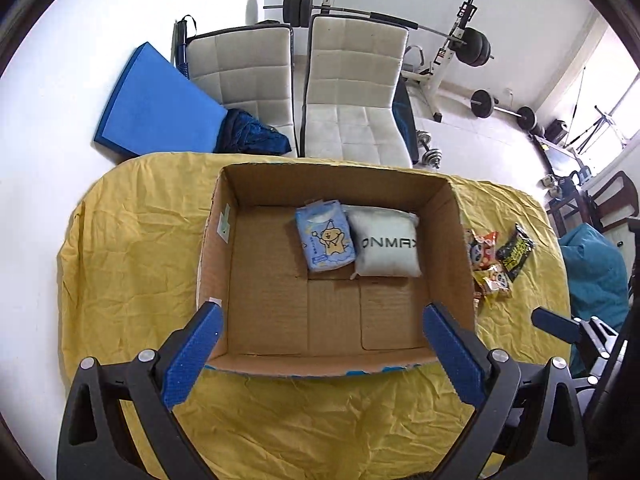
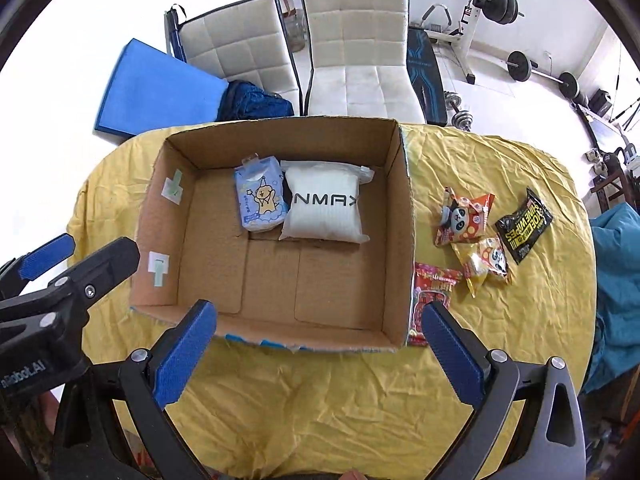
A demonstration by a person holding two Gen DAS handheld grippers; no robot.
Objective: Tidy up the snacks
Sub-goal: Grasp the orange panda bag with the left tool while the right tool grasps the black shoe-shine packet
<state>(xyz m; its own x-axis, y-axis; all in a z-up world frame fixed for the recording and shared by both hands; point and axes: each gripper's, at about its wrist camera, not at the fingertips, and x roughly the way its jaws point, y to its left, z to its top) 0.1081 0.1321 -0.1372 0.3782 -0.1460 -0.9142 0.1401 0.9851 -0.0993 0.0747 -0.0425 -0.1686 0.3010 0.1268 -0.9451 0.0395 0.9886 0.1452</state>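
Both spread wide and holding nothing: left tool (image 1: 322,334) over the near edge of the cardboard box (image 2: 404,216), right tool (image 2: 320,332) just beside it. Inside the box at the far wall, blue packet (image 2: 261,199) touching white pouch (image 2: 324,206). Out on the yellow table (image 2: 320,400), right of the box: orange panda snack (image 2: 464,216), yellow snack (image 2: 486,266), black packet (image 2: 524,226), red packet (image 2: 434,280) right against the box wall.

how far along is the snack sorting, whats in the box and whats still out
Done: two packs lie side by side at the back of the cardboard box, the blue cartoon pack and the white pack. In hand: nothing; the left claw and right claw are both open and empty. Left: four packets on the yellow cloth right of the box: panda packet, black packet, yellow packet, red packet.
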